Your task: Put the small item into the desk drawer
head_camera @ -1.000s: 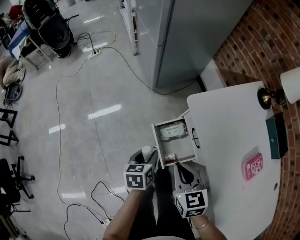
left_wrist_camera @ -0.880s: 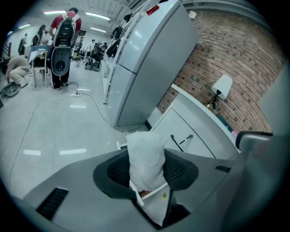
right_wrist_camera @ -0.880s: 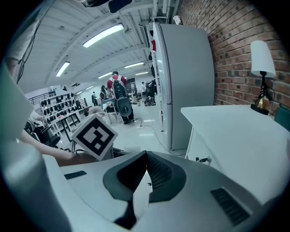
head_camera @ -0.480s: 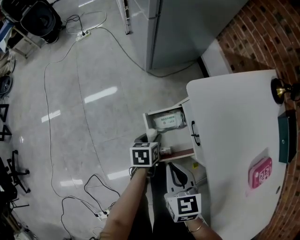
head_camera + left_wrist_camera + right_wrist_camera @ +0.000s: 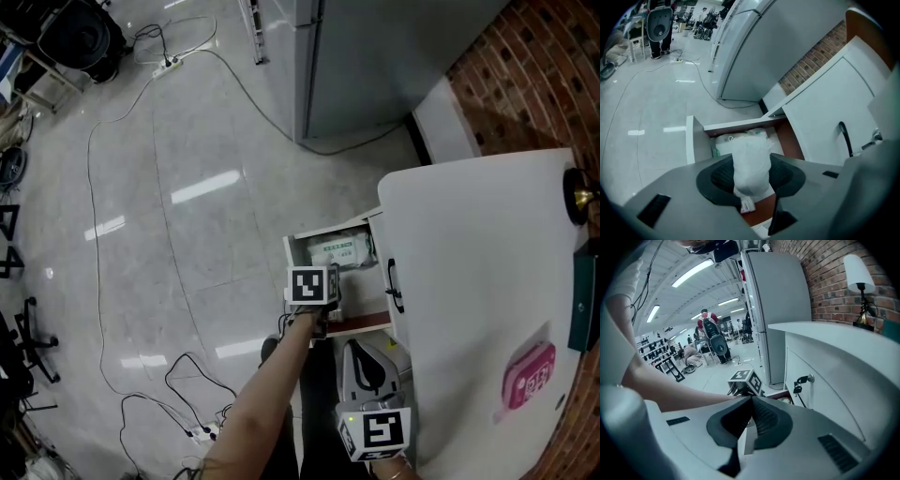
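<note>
My left gripper [image 5: 751, 177] is shut on the small item [image 5: 751, 159], a white wrapped bundle with a little tag hanging below it. It hangs over the open desk drawer [image 5: 693, 140], whose brown floor holds a white packet with green print [image 5: 723, 144]. In the head view the left gripper's marker cube [image 5: 312, 285] covers the drawer's [image 5: 296, 255] near part, and the item is hidden under it. My right gripper [image 5: 367, 361] is lower down beside the desk front, and its jaws [image 5: 750, 416] are shut with nothing between them.
The white desk top [image 5: 469, 272] carries a pink device [image 5: 528, 371] and a dark box at the right edge. A black handle [image 5: 394, 285] is on the desk front. A grey cabinet [image 5: 375, 56] stands behind, and cables [image 5: 159, 281] trail over the glossy floor.
My left gripper has moved right and forward, from beside the drawer's front to over its inside, with the item in it. The right gripper has drawn back toward me.
</note>
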